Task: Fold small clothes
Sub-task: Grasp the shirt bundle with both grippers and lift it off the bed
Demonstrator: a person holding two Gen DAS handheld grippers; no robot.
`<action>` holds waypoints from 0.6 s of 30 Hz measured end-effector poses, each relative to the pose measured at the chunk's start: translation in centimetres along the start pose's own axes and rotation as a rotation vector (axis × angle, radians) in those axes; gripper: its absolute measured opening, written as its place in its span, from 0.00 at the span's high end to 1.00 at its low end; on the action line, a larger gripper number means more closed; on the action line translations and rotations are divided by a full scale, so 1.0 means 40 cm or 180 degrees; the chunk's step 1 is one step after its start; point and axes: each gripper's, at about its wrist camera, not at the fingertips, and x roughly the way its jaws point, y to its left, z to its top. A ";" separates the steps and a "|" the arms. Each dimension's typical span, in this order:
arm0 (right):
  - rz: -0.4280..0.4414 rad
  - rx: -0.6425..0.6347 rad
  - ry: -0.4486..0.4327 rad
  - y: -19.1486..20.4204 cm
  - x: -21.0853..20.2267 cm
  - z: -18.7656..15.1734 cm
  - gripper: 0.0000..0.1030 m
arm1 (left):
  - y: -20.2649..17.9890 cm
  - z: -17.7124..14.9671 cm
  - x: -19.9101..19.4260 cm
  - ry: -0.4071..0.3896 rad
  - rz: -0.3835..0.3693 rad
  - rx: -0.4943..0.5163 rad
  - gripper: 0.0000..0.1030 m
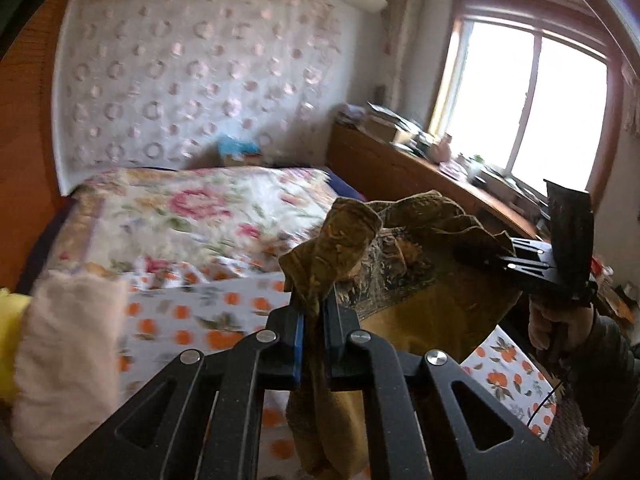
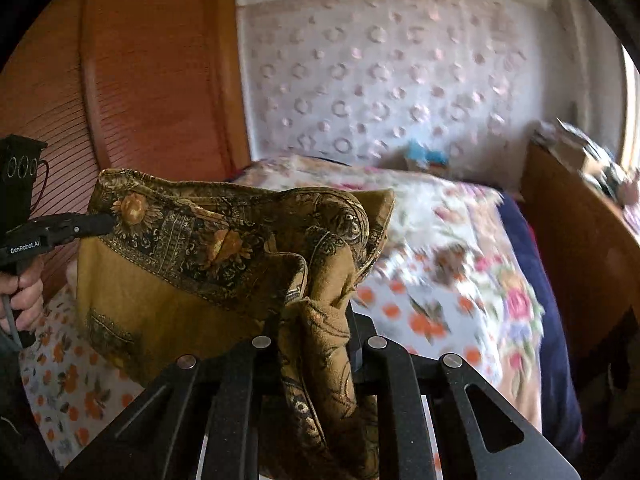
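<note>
Now ochre paisley-bordered cloth (image 2: 192, 264) — bunched, crumpled, hanging between both grippers.

bedspread (image 1: 192, 208) motion-blurred, cluttered desk (image 1: 432, 148) indistinct, cloth (image 2: 224, 248) hiding right fingers

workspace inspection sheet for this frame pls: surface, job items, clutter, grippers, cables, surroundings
Surface: bed under an orange-print sheet, floral blanket further back.
Job's things: olive patterned cloth lifted off the bed, stretched between both grippers.
Clutter: pink cloth and a yellow item at the bed's left edge.
Grippers: left gripper and right gripper each shut on a corner of the cloth.
Cables: grey lead below the left handle.
Surroundings: wooden headboard, cluttered shelf, window.
</note>
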 end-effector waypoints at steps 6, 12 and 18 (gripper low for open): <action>0.0340 -0.0465 -0.0068 0.126 0.099 0.111 0.86 | 0.138 -0.031 -0.114 -0.0214 0.0436 -0.0204 0.93; 0.0718 -0.1039 -0.0081 0.276 0.228 0.245 0.86 | 0.284 -0.101 -0.229 -0.0420 0.0866 -0.0573 0.93; 0.1072 -0.1611 -0.0007 0.440 0.387 0.363 0.86 | 0.395 -0.199 -0.280 -0.0474 0.1204 -0.1009 0.93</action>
